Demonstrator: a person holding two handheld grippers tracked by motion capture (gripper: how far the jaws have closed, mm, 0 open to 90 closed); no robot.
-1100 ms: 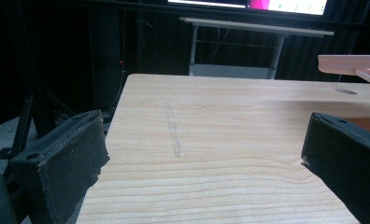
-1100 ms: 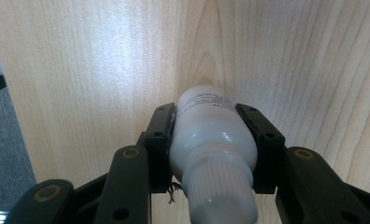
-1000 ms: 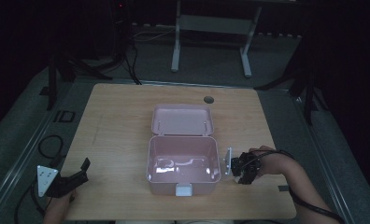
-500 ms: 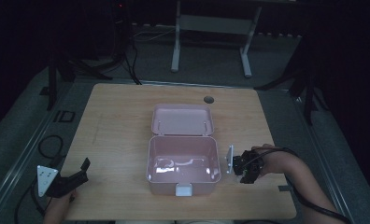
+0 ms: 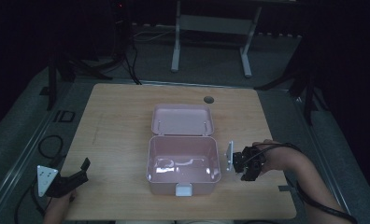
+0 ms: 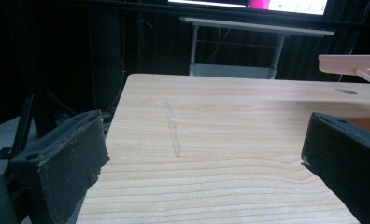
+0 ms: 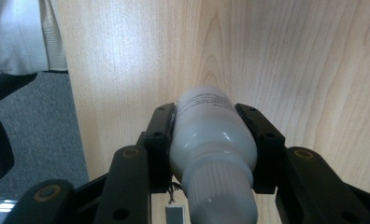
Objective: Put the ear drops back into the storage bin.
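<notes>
A white plastic bottle [image 7: 210,140] with a ribbed cap lies between the two jaws of my right gripper [image 7: 211,116], which is shut on it above the wooden table. In the high view my right gripper [image 5: 245,164] sits just right of an open pink box [image 5: 204,179], whose inside looks empty. The box's lid [image 5: 183,120] lies folded back behind it. Near the table's front left corner my left gripper [image 5: 81,171] is held wide open with nothing in it. Between its jaws, in the left gripper view [image 6: 202,158], there is bare wood.
The wooden table [image 5: 117,126] has a round cable hole [image 5: 208,99] near its far edge. A pink edge of the box [image 6: 356,63] shows at the right of the left gripper view. A desk frame stands on the dark floor beyond the table.
My right gripper with the bottle has shifted only slightly beside the box. The left gripper has not moved.
</notes>
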